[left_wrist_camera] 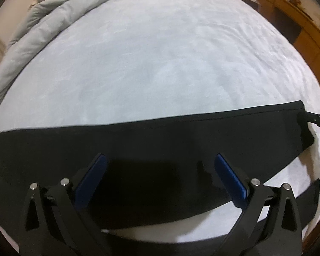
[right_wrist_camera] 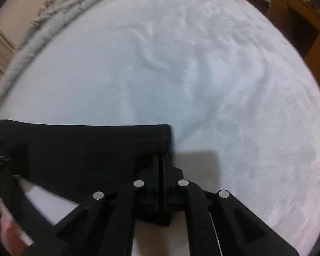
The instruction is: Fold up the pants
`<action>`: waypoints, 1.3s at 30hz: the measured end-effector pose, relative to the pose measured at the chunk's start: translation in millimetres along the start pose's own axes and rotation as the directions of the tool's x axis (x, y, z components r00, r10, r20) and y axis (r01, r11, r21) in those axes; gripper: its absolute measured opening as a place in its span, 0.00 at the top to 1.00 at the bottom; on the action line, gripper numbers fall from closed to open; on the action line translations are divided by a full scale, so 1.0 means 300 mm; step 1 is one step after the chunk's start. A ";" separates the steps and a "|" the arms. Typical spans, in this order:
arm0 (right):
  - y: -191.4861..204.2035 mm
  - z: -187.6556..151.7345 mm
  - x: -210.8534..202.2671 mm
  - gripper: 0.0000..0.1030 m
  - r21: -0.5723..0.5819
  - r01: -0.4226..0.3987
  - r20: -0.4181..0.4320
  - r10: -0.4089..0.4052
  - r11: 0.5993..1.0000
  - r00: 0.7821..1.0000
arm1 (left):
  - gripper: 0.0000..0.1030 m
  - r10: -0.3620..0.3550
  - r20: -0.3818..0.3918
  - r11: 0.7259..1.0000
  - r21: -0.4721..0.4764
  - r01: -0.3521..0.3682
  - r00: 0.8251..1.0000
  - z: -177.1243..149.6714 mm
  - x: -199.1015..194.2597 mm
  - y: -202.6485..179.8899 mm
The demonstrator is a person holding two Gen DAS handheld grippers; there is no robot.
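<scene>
Black pants (left_wrist_camera: 160, 136) lie across the near bed (left_wrist_camera: 160, 64); left claw (left_wrist_camera: 160, 170) hovers released above them; right claw (right_wrist_camera: 161, 160) clenched on their right end.

no readable text, labels or numbers anywhere.

Pants (left_wrist_camera: 149, 136): plain black. Bed sheet (left_wrist_camera: 160, 64): pale bluish white, unpatterned. Duvet (left_wrist_camera: 42, 32): light grey. Left tool (left_wrist_camera: 160, 160): black frame, blue pads (left_wrist_camera: 230, 177). Right tool (right_wrist_camera: 161, 160): black. Cabinet (left_wrist_camera: 305, 27): orange-brown wood.
</scene>
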State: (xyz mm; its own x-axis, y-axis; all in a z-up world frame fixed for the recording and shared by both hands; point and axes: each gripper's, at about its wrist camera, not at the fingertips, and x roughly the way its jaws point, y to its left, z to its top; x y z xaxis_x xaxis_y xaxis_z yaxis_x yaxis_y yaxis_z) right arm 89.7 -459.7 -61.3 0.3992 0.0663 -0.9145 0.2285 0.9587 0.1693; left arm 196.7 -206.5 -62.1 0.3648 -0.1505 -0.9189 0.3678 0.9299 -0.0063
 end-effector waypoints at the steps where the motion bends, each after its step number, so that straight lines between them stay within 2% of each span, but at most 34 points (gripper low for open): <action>1: -0.003 -0.012 -0.028 0.97 -0.008 -0.029 0.023 0.029 1.000 0.999 | 0.03 -0.013 -0.002 1.000 0.014 0.013 1.000 0.008 0.006 -0.004; 7: -0.026 -0.047 -0.129 0.97 -0.070 -0.127 0.113 0.135 0.989 0.984 | 0.03 -0.046 0.004 0.996 0.074 0.046 0.999 0.070 0.075 -0.027; 9: -0.032 -0.042 -0.153 0.97 -0.074 -0.152 0.132 0.160 0.986 0.978 | 0.03 -0.079 0.014 0.994 0.082 0.077 0.997 0.081 0.079 -0.031; 11: -0.025 -0.038 -0.169 0.97 -0.081 -0.186 0.148 0.197 0.979 0.969 | 0.03 -0.149 0.038 0.984 0.104 0.144 0.988 0.093 0.069 -0.037; 12: -0.016 -0.049 -0.183 0.97 -0.090 -0.195 0.155 0.208 0.977 0.966 | 0.03 -0.185 0.044 0.977 0.118 0.179 0.982 0.100 0.069 -0.043; 16: 0.006 -0.058 -0.220 0.97 -0.122 -0.211 0.175 0.231 0.970 0.957 | 0.03 -0.367 -0.017 0.913 0.189 0.363 0.930 0.143 0.114 -0.073; 18: 0.003 -0.068 -0.225 0.97 -0.128 -0.218 0.181 0.239 0.968 0.954 | 0.03 -0.384 -0.027 0.902 0.204 0.381 0.923 0.164 0.137 -0.087; 20: -0.007 -0.079 -0.224 0.97 -0.122 -0.222 0.185 0.241 0.967 0.953 | 0.03 -0.427 -0.051 0.872 0.241 0.426 0.903 0.184 0.154 -0.109; 25: -0.041 -0.086 -0.214 0.97 -0.094 -0.237 0.194 0.251 0.967 0.948 | 0.03 -0.457 -0.135 0.816 0.329 0.475 0.879 0.195 0.194 -0.153; 29: -0.055 -0.092 -0.208 0.97 -0.082 -0.247 0.199 0.259 0.965 0.945 | 0.04 -0.459 -0.180 0.795 0.353 0.492 0.870 0.168 0.212 -0.163; 31: -0.061 -0.092 -0.203 0.97 -0.074 -0.252 0.203 0.261 0.965 0.944 | 0.21 -0.431 -0.176 0.803 0.374 0.465 0.885 0.154 0.219 -0.169; 32: -0.064 -0.093 -0.199 0.97 -0.070 -0.254 0.203 0.263 0.965 0.943 | 0.47 -0.401 -0.169 0.811 0.392 0.435 0.900 0.148 0.222 -0.176; 33: -0.064 -0.096 -0.197 0.97 -0.069 -0.257 0.203 0.265 0.964 0.942 | 0.68 -0.359 -0.163 0.824 0.407 0.395 0.919 0.143 0.230 -0.174; 34: -0.062 -0.099 -0.195 0.97 -0.068 -0.261 0.202 0.269 0.963 0.942 | 0.77 -0.339 -0.166 0.833 0.404 0.378 0.926 0.137 0.233 -0.165; 36: -0.056 -0.105 -0.197 0.97 -0.070 -0.257 0.205 0.266 0.964 0.942 | 0.90 -0.349 -0.162 0.844 0.374 0.385 0.923 0.134 0.219 -0.146; 39: -0.058 -0.118 -0.205 0.97 -0.061 -0.254 0.220 0.261 0.965 0.940 | 0.94 -0.336 -0.081 0.861 0.378 0.341 0.938 0.109 0.141 -0.134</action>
State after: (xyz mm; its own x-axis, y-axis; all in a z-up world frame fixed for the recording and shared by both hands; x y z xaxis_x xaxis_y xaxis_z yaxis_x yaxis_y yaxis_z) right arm 29.6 -470.7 -20.9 0.6299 0.2523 -0.7346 0.0651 0.9253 0.3735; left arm 225.3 -261.3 -87.7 0.1494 -0.4262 -0.8922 0.7643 0.6223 -0.1693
